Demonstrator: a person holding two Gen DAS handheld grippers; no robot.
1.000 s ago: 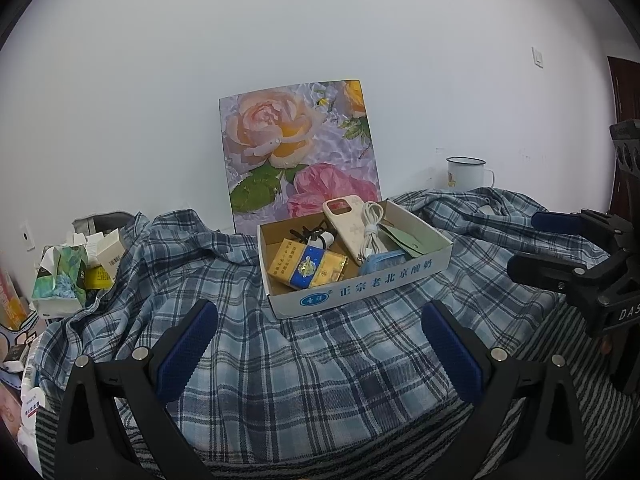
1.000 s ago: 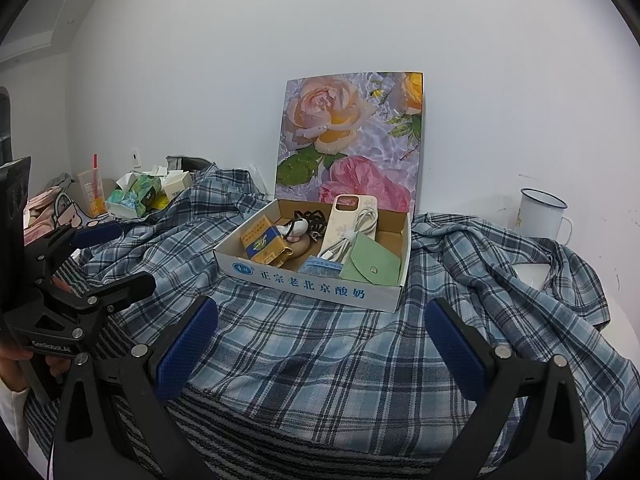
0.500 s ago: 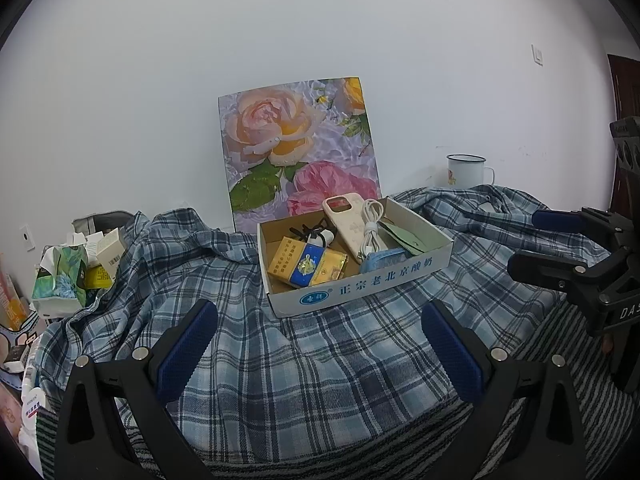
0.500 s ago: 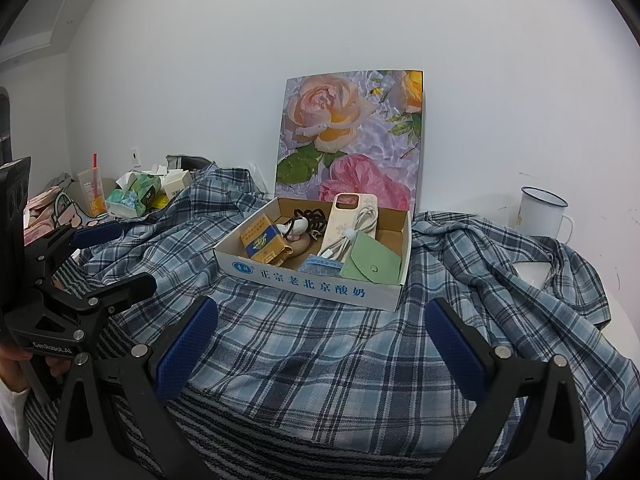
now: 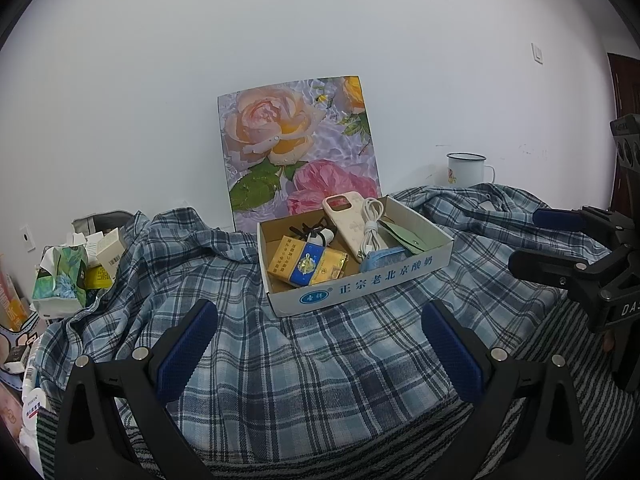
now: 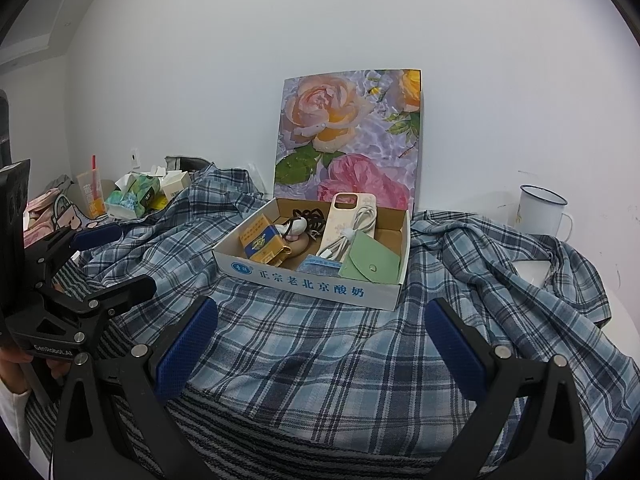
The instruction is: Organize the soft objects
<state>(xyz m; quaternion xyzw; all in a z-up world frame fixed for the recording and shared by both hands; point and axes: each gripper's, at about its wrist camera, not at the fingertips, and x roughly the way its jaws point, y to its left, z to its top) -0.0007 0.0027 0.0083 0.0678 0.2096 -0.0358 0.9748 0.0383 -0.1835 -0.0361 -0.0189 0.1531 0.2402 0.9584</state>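
Observation:
A blue plaid shirt (image 5: 304, 360) (image 6: 320, 344) lies spread and rumpled over a grey striped cloth (image 6: 280, 436). A white cardboard box (image 5: 360, 284) (image 6: 312, 284) sits on the shirt, holding a phone case, a white cable, a yellow packet and a green pouch (image 6: 370, 260). My left gripper (image 5: 316, 344) is open and empty, above the shirt in front of the box; it also shows at the left of the right wrist view (image 6: 104, 264). My right gripper (image 6: 320, 344) is open and empty, in front of the box; it also shows at the right of the left wrist view (image 5: 548, 240).
A rose picture (image 5: 300, 152) leans on the white wall behind the box. A white enamel mug (image 6: 540, 212) stands at the back right. Tissue packs and small boxes (image 5: 64, 276) crowd the left side.
Both views have crept slightly; the box sits a touch higher in the left wrist view. Both grippers stay open and empty.

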